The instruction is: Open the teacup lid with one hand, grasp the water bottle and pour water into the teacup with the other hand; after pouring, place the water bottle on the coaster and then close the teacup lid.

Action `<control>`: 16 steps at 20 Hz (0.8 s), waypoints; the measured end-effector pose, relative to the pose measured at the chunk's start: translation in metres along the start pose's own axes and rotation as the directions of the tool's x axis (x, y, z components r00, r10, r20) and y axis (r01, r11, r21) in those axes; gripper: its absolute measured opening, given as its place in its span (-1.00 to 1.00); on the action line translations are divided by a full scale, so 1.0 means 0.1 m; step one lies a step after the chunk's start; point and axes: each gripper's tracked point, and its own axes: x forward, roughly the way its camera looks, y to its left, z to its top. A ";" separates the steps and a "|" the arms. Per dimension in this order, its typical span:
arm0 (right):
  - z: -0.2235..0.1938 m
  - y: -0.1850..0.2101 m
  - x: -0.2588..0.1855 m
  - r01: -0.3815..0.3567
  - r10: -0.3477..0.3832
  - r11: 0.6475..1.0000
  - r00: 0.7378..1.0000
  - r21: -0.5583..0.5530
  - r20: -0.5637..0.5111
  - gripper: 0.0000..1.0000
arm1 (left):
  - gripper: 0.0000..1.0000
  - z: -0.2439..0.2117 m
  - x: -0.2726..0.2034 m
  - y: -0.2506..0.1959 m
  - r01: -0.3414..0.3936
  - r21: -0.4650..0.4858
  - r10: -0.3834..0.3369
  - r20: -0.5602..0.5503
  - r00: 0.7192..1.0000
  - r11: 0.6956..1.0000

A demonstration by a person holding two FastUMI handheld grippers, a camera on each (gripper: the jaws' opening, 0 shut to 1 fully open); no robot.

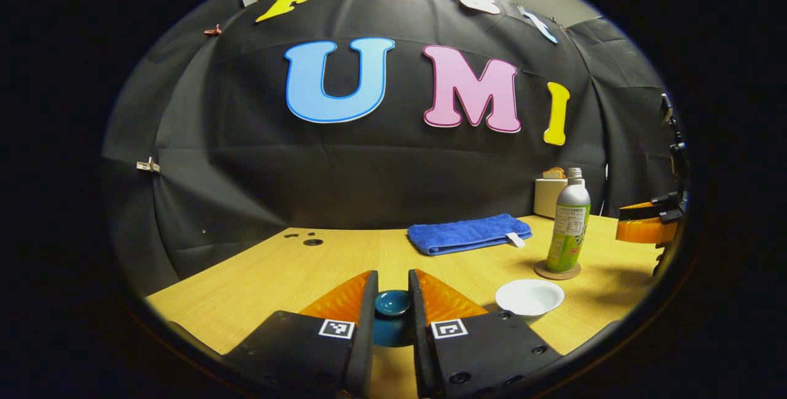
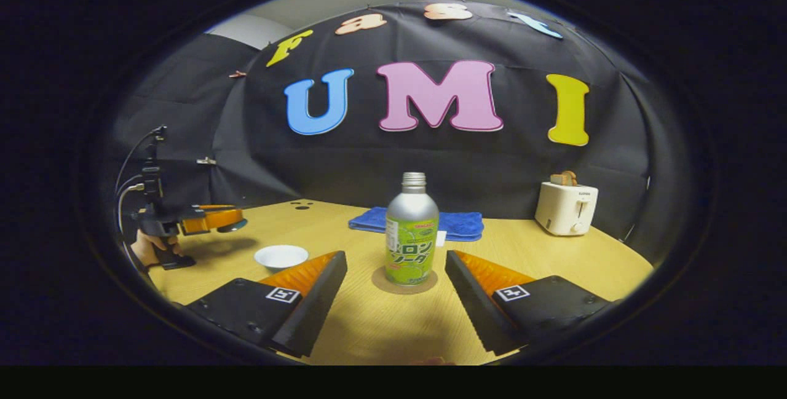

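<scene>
The left gripper [image 1: 393, 304] is narrowed around a small round teal ceramic lid [image 1: 393, 302], a finger pressed to each side, raised above the pale wooden table [image 1: 258, 282]. Just to its right, lower down, the open white ceramic teacup [image 1: 529, 297] sits on the table. The right gripper [image 2: 393, 276] is spread wide, its fingers apart from either side of the upright silver-and-green metal water bottle [image 2: 411, 233], which stands on a round brown cork coaster [image 2: 404, 280]. Beyond the bottle lies a folded blue towel [image 2: 458, 224]; far right, a cream toaster [image 2: 566, 207].
</scene>
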 end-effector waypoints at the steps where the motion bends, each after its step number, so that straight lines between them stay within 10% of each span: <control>1: -0.01 0.04 -0.05 -0.012 0.012 1.000 1.000 0.003 0.006 0.98 | -0.37 -0.01 0.00 -0.14 0.017 -0.003 -0.017 -0.012 1.000 1.000; 16: -0.12 -0.29 -0.10 0.106 -0.110 0.991 0.993 0.082 0.050 0.95 | -0.38 -0.01 0.24 -1.38 0.193 -0.010 -0.192 -0.163 0.968 0.981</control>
